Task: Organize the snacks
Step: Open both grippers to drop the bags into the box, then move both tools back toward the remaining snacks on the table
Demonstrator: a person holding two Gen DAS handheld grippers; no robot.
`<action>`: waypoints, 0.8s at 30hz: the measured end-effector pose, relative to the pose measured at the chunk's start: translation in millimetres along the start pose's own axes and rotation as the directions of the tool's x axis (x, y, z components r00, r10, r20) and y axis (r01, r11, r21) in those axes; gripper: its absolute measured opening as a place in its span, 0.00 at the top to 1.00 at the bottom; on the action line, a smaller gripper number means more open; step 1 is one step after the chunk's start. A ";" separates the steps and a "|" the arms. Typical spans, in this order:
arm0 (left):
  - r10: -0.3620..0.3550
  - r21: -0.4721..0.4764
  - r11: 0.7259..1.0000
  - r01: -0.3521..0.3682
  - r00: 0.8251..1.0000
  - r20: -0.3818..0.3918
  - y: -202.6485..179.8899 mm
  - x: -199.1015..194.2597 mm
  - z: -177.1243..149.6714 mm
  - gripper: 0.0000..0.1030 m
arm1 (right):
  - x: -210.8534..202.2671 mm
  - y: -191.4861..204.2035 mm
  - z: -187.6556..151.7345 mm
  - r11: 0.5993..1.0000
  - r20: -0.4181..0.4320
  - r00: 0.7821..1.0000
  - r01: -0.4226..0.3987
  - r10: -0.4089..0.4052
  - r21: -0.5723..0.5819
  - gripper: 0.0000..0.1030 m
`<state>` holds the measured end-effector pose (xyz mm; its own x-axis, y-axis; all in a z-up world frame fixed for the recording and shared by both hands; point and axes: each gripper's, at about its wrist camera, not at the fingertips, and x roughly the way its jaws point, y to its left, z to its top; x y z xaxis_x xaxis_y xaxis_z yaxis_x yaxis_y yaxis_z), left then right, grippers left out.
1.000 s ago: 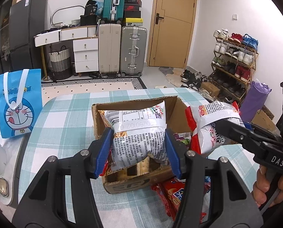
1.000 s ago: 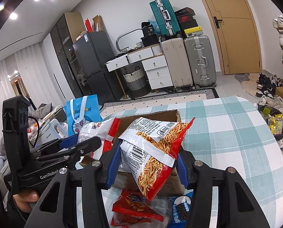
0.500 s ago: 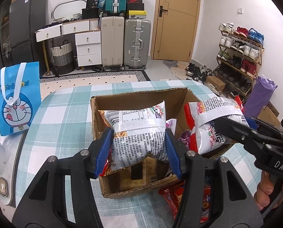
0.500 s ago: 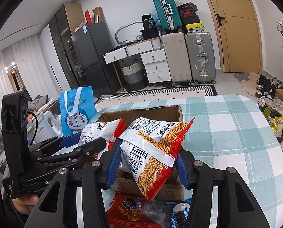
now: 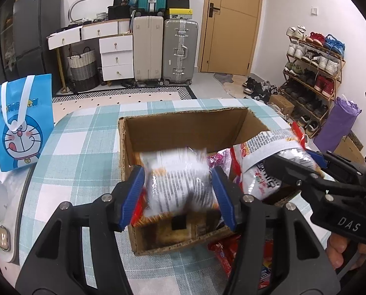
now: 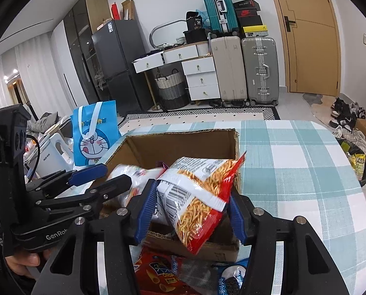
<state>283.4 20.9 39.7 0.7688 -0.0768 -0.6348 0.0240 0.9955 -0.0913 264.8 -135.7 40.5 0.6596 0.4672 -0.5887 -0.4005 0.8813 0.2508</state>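
Over the open cardboard box [image 5: 183, 130] on the checked table [image 6: 293, 159], I have both grippers dipped nose-down, each with a packet at the drop point. The right gripper [image 6: 192, 194] has just been opening its jaws: the red-and-white stick-snack bag [image 6: 197, 196] hangs tilted between the blue pads, slack on both sides, its lower corner drooping over the box's near wall, not into the hollow. The left gripper [image 5: 178, 179] stands narrowly parted around the white snack bag [image 5: 180, 169], which is smeared with blur above the box's near-left part; whether the pads are pressing it I cannot tell. To finish this well, I judge each bag wants carrying a touch further past the near wall before letting go, so that it falls flat inside rather than catching the rim, and the two grippers, close side by side, should part without clipping each other. Inside the box a pink wrapper [image 5: 217, 157] shows low between the two bags; the far half looks bare. Outside it, just before the near wall, a red packet [image 6: 158, 275] and a blue packet [image 6: 232, 280] lie loose, yet to be sorted. A blue cartoon gift bag [image 5: 23, 123] stands upright off the table's left edge; its contents are hidden.
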 end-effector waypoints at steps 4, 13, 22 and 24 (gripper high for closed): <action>-0.006 0.001 1.000 0.006 1.000 0.015 1.4 -13.0 -0.9 0.34 | -14.1 -4.4 -0.8 1.000 0.026 1.000 0.017 -0.017 -0.001 0.31; -0.010 -0.008 1.000 0.010 0.999 0.030 5.2 -45.8 -11.8 0.13 | -40.2 -11.4 -13.1 1.000 0.028 0.999 0.021 -0.021 0.021 0.01; -0.017 -0.031 0.999 0.019 0.998 0.052 10.6 -81.1 -29.8 0.01 | -62.5 -8.4 -36.7 1.000 0.016 1.000 0.020 -0.020 0.018 0.01; -0.016 -0.035 0.999 0.018 0.999 0.048 11.9 -86.2 -35.6 0.01 | -66.5 -9.8 -40.8 0.999 0.011 1.000 0.024 -0.025 0.030 0.01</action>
<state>194.6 37.4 66.0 0.7982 -0.0902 -0.5957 0.0156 0.9915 -0.1292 198.9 -178.2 45.8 0.6765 0.4461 -0.5859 -0.3652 0.8942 0.2591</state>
